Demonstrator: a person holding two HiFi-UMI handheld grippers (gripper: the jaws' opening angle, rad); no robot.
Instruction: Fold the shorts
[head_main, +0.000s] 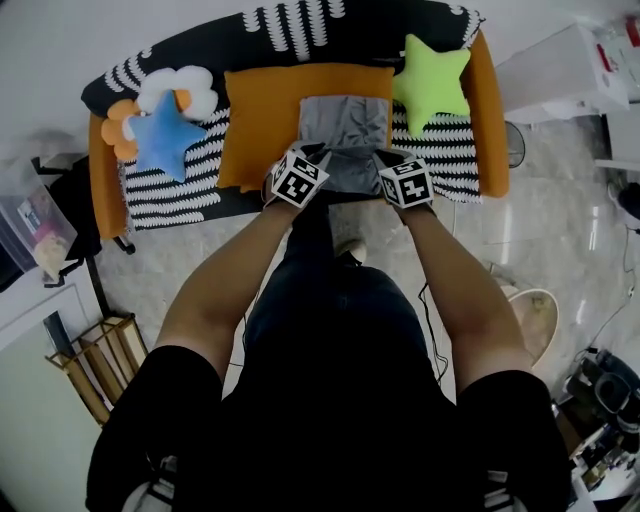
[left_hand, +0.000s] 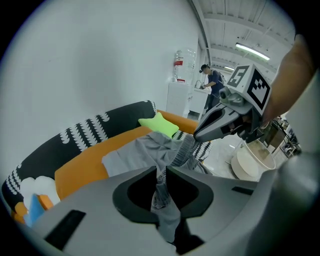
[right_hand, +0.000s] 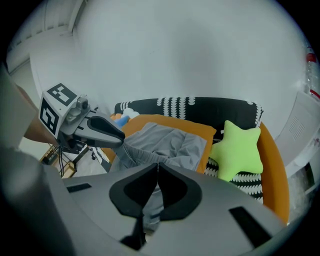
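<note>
Grey shorts lie on an orange cushion on the sofa, their near edge lifted off it. My left gripper is shut on the near left corner of the shorts. In the left gripper view, grey fabric runs between the closed jaws of the left gripper and hangs below them. My right gripper is shut on the near right corner. In the right gripper view, cloth hangs from the pinched tips of the right gripper. The two grippers sit side by side, a short span of waistband between them.
The sofa is black-and-white patterned with orange ends. A green star pillow lies right of the shorts, a blue star pillow far left. A white round basin and a wooden rack stand on the floor. A person stands far off.
</note>
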